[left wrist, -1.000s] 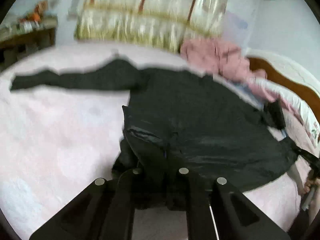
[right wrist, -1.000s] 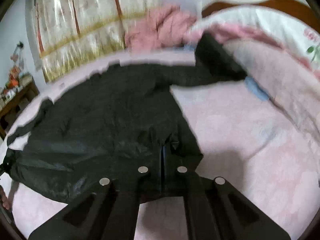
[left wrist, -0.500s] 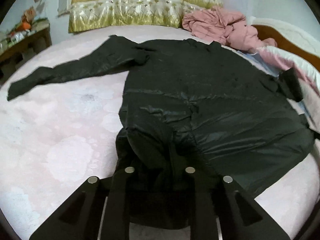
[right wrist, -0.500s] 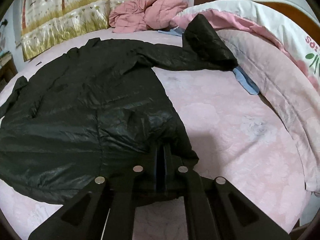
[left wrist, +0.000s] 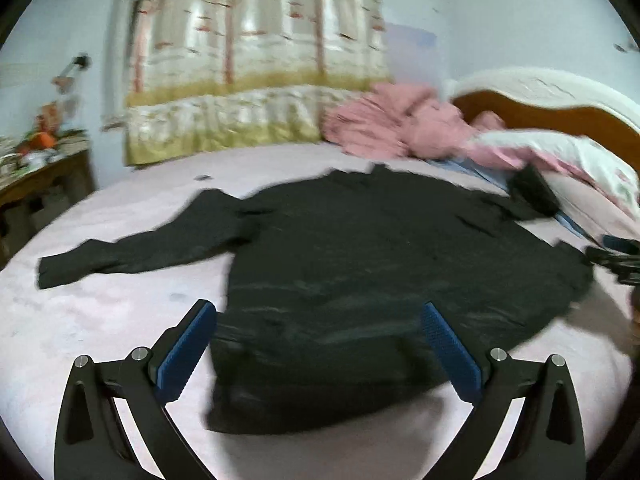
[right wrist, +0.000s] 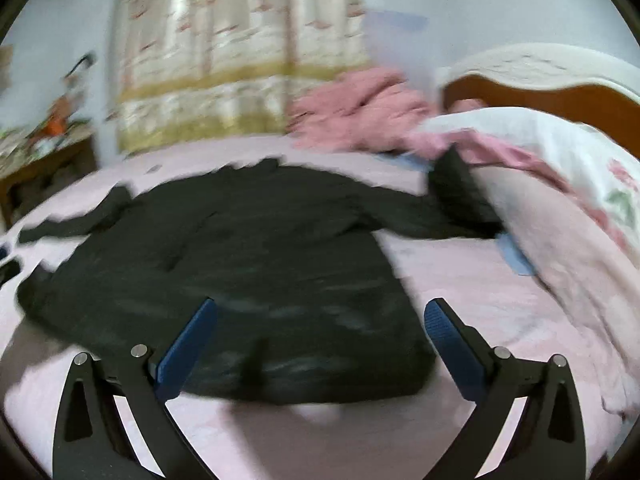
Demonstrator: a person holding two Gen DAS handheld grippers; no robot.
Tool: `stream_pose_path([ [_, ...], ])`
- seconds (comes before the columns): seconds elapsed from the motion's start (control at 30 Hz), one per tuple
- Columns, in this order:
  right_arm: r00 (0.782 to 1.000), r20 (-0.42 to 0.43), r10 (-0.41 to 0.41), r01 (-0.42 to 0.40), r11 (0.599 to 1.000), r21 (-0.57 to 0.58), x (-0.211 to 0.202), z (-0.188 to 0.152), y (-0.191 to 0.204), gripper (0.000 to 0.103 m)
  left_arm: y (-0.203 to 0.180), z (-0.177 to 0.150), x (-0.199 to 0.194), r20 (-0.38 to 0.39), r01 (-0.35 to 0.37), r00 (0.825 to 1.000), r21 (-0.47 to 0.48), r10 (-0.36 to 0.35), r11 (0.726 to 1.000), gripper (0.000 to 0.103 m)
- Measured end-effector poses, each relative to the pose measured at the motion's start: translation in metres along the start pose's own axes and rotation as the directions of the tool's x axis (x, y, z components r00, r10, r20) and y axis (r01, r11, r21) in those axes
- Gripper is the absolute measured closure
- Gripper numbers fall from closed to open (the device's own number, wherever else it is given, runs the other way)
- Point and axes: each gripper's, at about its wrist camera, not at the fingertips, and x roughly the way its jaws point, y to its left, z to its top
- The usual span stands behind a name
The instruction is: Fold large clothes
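Note:
A large black jacket [left wrist: 360, 264] lies flat on the pink bed [left wrist: 100, 320], its sleeves spread out to either side. The left gripper [left wrist: 318, 312] hangs over the jacket's near left hem corner, jaws opening wide, blue pads [left wrist: 184, 356] clear of the cloth. From the right wrist view the same jacket [right wrist: 248, 256] fills the middle. Over its near right hem corner the right gripper [right wrist: 320, 308] is also opening wide and holds nothing. One sleeve [right wrist: 460, 200] reaches up against the pink quilt.
A crumpled pink garment [left wrist: 400, 128] lies at the head of the bed beside a pillow [left wrist: 580, 160] and wooden headboard [left wrist: 560, 116]. A curtain [left wrist: 256, 80] hangs behind. A cluttered wooden table [left wrist: 36, 176] stands at the left. A blue cloth [right wrist: 516, 256] lies by the quilt.
Both grippers were shut on the jacket's near hem; both have let go and opened wide. They have drawn back and risen slightly, and the hem now lies flat on the bed.

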Motion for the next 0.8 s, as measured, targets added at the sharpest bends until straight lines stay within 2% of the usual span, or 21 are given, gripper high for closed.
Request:
stream_pose_path([
  [0.07,0.992,-0.093,0.084,-0.082,0.996,0.018,0.019,-0.003,0.006,0.0,-0.012,-0.003,0.008,-0.094,0.077,0.993,0.039,-0.073,0.996,0.0],
  [0.1,0.988,-0.132,0.081,-0.082,0.997,-0.003,0.026,-0.006,0.011,0.0,-0.017,-0.006,0.014,-0.151,0.104,0.984,0.048,-0.096,0.993,0.0],
  [0.2,0.983,-0.186,0.0,-0.033,0.984,-0.177,0.037,-0.017,0.029,0.0,-0.032,-0.02,0.032,-0.274,0.15,0.954,0.102,-0.117,0.983,0.0],
  [0.27,0.967,-0.246,-0.07,-0.002,0.96,-0.281,0.051,-0.026,0.038,0.0,-0.039,-0.029,0.04,-0.326,0.13,0.943,0.17,-0.069,0.977,0.0],
  [0.33,0.965,-0.238,-0.108,0.022,0.942,-0.336,0.055,-0.03,0.044,0.0,-0.044,-0.036,0.044,-0.34,0.098,0.94,0.217,-0.019,0.971,0.0],
  [0.4,0.967,-0.219,-0.128,0.044,0.934,-0.353,0.053,-0.03,0.044,0.0,-0.04,-0.038,0.048,-0.33,0.043,0.944,0.209,0.029,0.977,0.0],
  [0.43,0.964,-0.203,-0.169,0.088,0.929,-0.358,0.055,-0.029,0.041,0.0,-0.036,-0.037,0.052,-0.321,0.004,0.946,0.186,0.057,0.982,0.0],
  [0.5,0.945,-0.18,-0.273,0.198,0.916,-0.349,0.059,-0.027,0.029,0.0,-0.024,-0.038,0.06,-0.311,-0.09,0.941,0.138,0.13,0.986,0.0],
  [0.53,0.939,-0.177,-0.296,0.225,0.915,-0.335,0.06,-0.025,0.024,0.0,-0.017,-0.038,0.062,-0.314,-0.113,0.939,0.101,0.139,0.988,0.0],
  [0.63,0.938,-0.184,-0.295,0.247,0.938,-0.245,0.056,-0.017,0.001,0.0,0.002,-0.036,0.056,-0.303,-0.144,0.942,0.031,0.147,0.989,0.0],
  [0.73,0.934,-0.193,-0.301,0.263,0.944,-0.199,0.05,-0.018,-0.015,0.0,0.013,-0.038,0.049,-0.3,-0.185,0.936,0.025,0.184,0.982,0.0],
  [0.8,0.941,-0.192,-0.278,0.252,0.956,-0.148,0.043,-0.018,-0.025,0.0,0.018,-0.042,0.043,-0.297,-0.178,0.939,0.007,0.172,0.984,0.0],
])
